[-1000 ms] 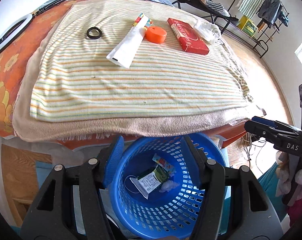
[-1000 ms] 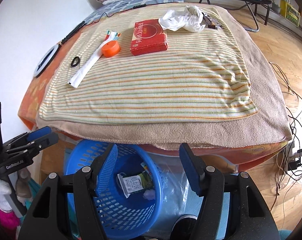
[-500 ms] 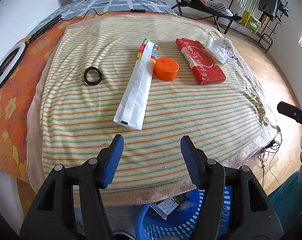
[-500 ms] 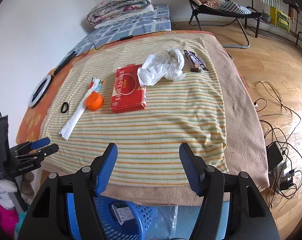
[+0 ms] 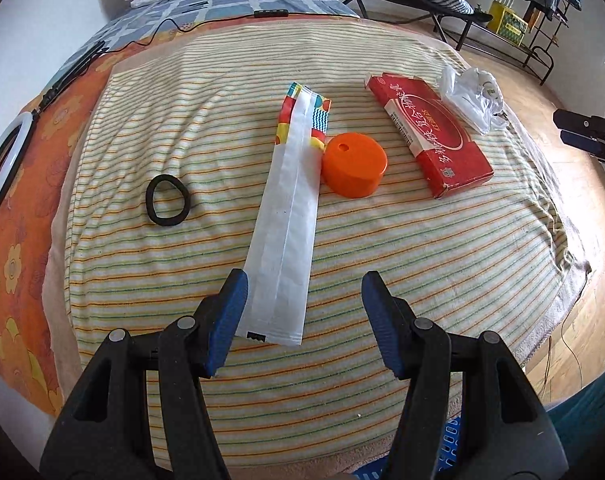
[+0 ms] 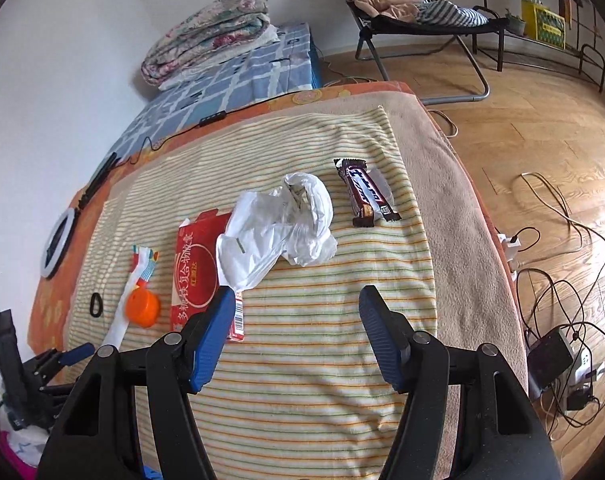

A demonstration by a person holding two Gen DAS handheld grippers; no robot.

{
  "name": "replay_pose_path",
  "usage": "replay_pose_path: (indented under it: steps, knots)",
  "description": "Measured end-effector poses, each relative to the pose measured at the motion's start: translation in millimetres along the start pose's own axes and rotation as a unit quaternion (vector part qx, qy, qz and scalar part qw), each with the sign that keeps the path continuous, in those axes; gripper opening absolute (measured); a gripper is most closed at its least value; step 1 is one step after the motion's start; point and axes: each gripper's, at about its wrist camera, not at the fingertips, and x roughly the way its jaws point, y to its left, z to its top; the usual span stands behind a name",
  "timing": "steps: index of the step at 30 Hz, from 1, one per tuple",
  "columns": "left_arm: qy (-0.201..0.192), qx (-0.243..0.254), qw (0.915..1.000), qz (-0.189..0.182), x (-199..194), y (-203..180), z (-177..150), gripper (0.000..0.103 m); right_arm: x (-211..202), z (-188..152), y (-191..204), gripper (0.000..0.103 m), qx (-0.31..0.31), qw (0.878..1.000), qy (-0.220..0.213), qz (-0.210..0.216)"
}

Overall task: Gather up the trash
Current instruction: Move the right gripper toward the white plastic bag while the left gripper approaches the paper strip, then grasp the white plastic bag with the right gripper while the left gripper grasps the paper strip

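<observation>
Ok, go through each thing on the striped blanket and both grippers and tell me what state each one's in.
Left gripper: open, empty.
Right gripper: open, empty.
Long white paper wrapper: flat.
Orange plastic cap: top side up.
Red cardboard box: lying flat, end flap open.
White plastic bag: crumpled, partly on the box.
Brown candy bar wrapper: torn open.
Black hair tie: lying flat.

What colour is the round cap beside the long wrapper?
Orange cap; clearest in the left wrist view.

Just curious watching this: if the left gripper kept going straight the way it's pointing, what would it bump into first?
Most likely the long white wrapper: the open left gripper points along it, its near end already beside the left finger. The orange cap lies farther on. Depth is hard to judge.
</observation>
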Motion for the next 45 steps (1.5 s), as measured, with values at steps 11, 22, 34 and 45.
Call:
replay_pose_path:
  steps: [11,22,34,45]
  knots:
    - [0.004,0.013,0.9995,0.027,25,3,16,0.061,42,35,-10,0.064,0.017,1.0,0.008,-0.004]
    - [0.001,-0.003,0.9997,0.026,33,12,17,0.041,70,45,-20,0.063,0.04,0.999,0.016,-0.011]
    - [-0.008,-0.017,0.9996,0.021,27,16,18,0.022,72,41,-9,0.022,0.02,1.0,0.016,-0.008]
    - [-0.028,-0.027,0.999,0.02,6,18,18,0.02,39,37,6,0.017,-0.003,1.0,-0.021,-0.003]
